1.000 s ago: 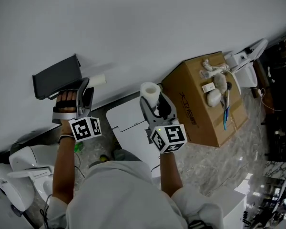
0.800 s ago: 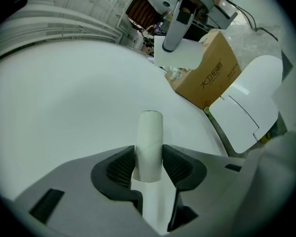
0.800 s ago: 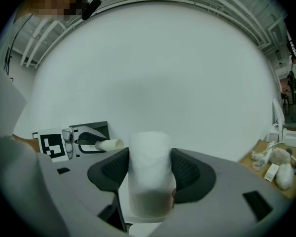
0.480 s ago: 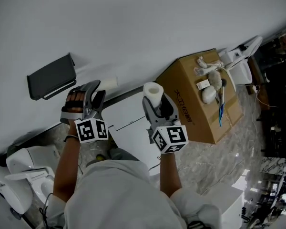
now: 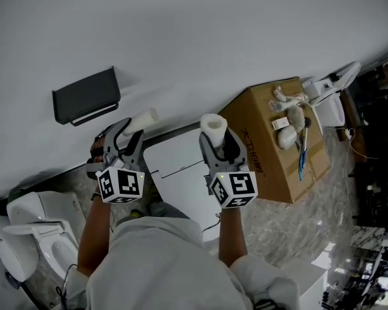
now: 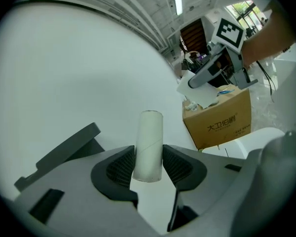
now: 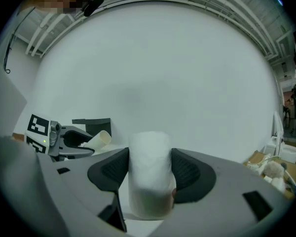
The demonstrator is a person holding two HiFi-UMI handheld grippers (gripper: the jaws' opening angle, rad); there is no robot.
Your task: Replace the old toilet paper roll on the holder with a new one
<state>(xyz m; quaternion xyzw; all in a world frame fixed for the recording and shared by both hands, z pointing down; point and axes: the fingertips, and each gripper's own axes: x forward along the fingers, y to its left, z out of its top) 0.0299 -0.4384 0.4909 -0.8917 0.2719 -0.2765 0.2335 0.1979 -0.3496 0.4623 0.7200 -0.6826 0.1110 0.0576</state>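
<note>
I am clamping my left gripper [image 5: 128, 134] on the bare, pale cardboard tube [image 5: 144, 117], apart from the black wall-mounted holder [image 5: 87, 95], while my right gripper [image 5: 218, 141] is gripping the full white toilet paper roll [image 5: 213, 125], jaws spread wide around it

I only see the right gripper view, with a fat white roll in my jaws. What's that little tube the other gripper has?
Observer: A bare cardboard core, squeezed near its bottom end by the pads of the left gripper.
Operator: What's on the floor on my left?
Observer: A white toilet, low on the left of the head view.
Operator: And that brown thing on my right?
Observer: A cardboard box with print on its side.
</note>
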